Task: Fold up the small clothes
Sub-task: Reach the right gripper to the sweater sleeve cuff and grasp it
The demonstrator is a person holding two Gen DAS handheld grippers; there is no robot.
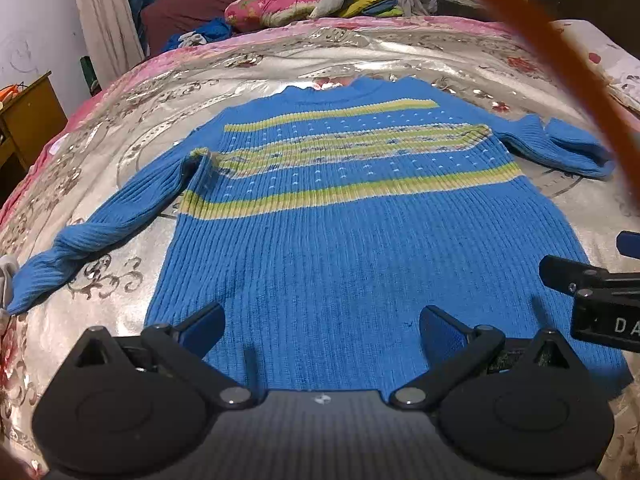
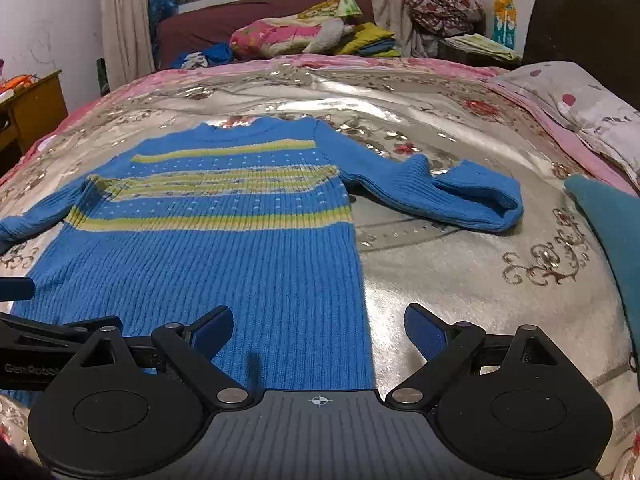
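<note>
A small blue ribbed sweater (image 1: 332, 236) with yellow-green stripes lies flat on the bed, neck away from me, both sleeves spread out sideways. My left gripper (image 1: 322, 326) is open just above the sweater's lower hem, nothing between its fingers. In the right wrist view the same sweater (image 2: 224, 256) fills the left half. My right gripper (image 2: 319, 330) is open over the hem's right edge, one finger above the knit, the other above the bedspread. The right gripper's fingers (image 1: 560, 272) show at the left wrist view's right edge. The right sleeve (image 2: 452, 196) is doubled back on itself.
A shiny silver floral bedspread (image 2: 460, 280) covers the bed. A teal cloth (image 2: 616, 232) lies at the right edge, a pillow (image 2: 572, 100) behind it. Piled bedding (image 2: 304, 32) and clothes sit beyond the bed. A wooden cabinet (image 1: 28, 108) stands left. An orange cable (image 1: 560, 60) crosses the left view.
</note>
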